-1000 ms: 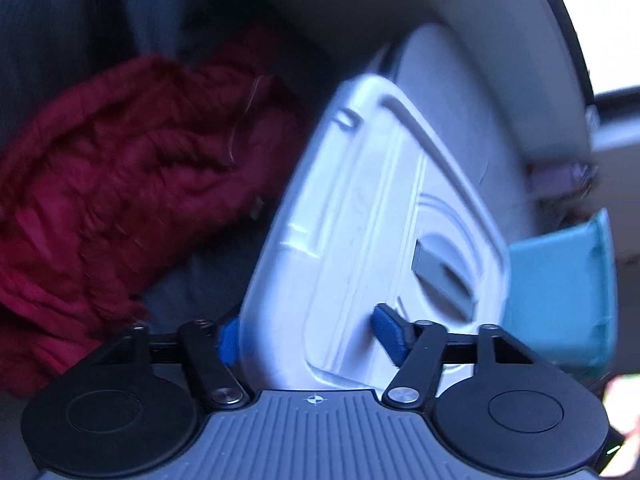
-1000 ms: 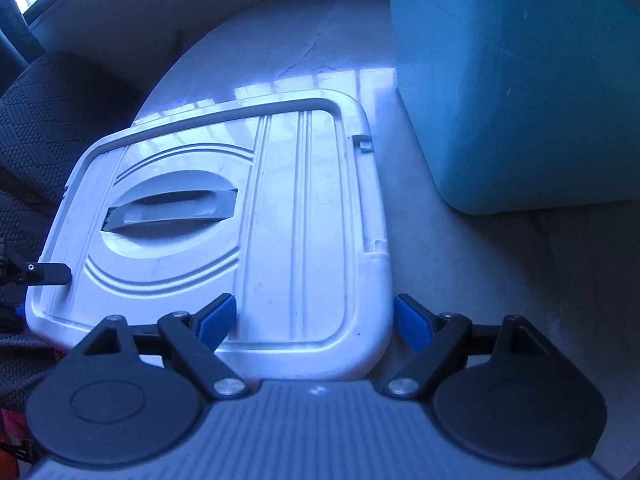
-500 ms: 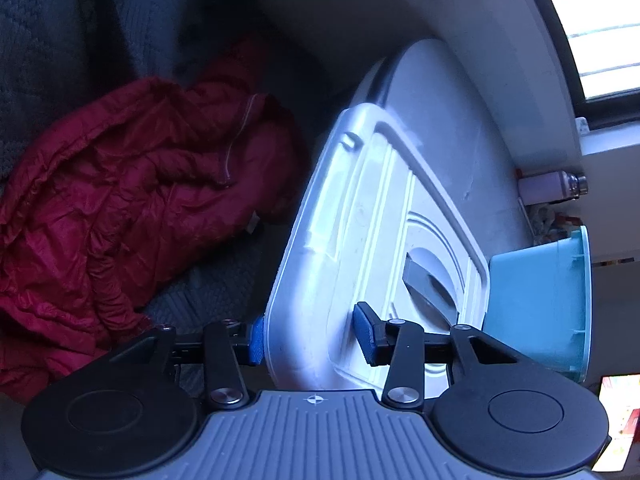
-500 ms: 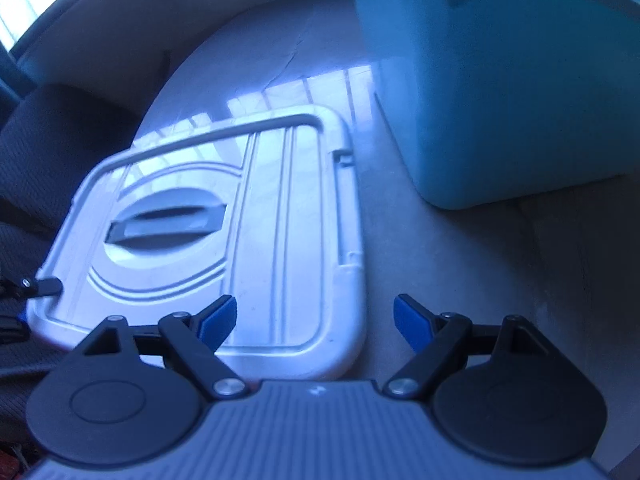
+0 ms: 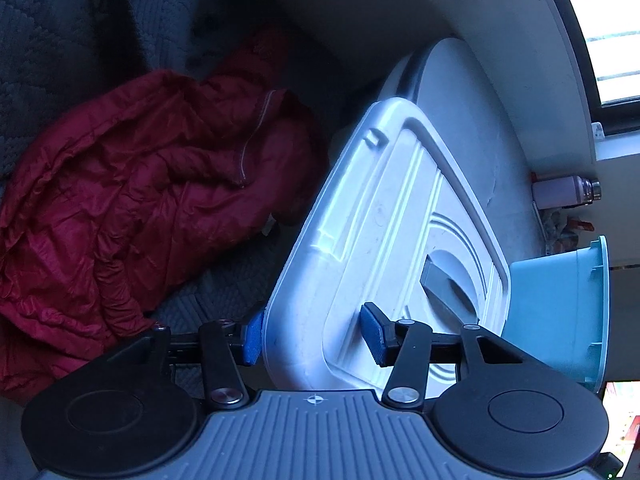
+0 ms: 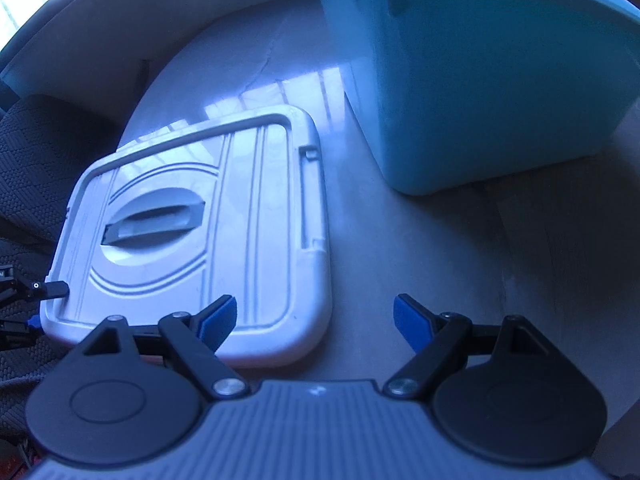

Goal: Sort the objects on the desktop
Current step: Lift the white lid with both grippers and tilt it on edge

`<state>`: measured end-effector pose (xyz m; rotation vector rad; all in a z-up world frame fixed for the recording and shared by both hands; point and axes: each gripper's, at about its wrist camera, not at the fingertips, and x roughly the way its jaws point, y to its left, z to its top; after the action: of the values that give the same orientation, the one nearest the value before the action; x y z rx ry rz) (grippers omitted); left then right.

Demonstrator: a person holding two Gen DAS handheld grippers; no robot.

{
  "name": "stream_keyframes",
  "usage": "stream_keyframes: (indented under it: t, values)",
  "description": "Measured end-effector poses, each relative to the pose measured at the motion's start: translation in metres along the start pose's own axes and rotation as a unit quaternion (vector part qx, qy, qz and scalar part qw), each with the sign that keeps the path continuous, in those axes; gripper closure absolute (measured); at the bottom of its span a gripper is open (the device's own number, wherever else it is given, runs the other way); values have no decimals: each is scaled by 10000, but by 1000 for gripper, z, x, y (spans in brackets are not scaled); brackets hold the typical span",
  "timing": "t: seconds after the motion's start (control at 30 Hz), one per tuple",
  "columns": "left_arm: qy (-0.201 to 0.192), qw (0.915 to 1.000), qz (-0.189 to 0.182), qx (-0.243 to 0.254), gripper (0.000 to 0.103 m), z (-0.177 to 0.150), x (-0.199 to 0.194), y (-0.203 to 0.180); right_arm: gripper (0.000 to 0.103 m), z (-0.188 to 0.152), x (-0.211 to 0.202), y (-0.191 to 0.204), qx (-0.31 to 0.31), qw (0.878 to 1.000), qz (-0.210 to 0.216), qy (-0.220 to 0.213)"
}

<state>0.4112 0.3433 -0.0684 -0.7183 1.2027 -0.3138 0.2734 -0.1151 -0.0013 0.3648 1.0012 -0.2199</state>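
A white plastic lid (image 6: 200, 224) with a grey recessed handle lies flat on the pale table, left of a light blue plastic bin (image 6: 480, 80). My left gripper (image 5: 312, 334) is shut on the lid's edge (image 5: 380, 240), one blue pad under the rim and one on top; its finger also shows at the lid's left edge in the right wrist view (image 6: 48, 288). My right gripper (image 6: 316, 320) is open and empty, above the lid's near right corner. The bin also shows in the left wrist view (image 5: 556, 312).
A crumpled red jacket (image 5: 132, 208) lies on a dark quilted seat (image 5: 52, 40) beside the table. A pink bottle (image 5: 564, 192) stands near the window wall. The table's curved edge (image 6: 132, 120) borders the dark seat (image 6: 36, 160).
My left gripper has closed further on the lid's edge. My right gripper has drawn back and to the right, off the lid, and stays open. The lid has shifted left.
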Motion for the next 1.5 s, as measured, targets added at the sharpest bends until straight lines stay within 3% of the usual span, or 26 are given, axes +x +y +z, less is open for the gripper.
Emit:
stream_keyframes:
  t: [0.33,0.6,1.27,1.5]
  values:
    - [38,9998,-43,174,48,4,8,8,18,-2,1,-7,245,9994,135,-203]
    - [62,9997,-75,203,47,5,11,12,18,7,13,-7,276,9994,217,-72]
    - [40,9997,-33,233,47,1,10,7,18,28,36,-1,429,9947,913,170]
    - [25,9996,13,292,47,-1,3,5,29,26,34,5,317,9950,930,203]
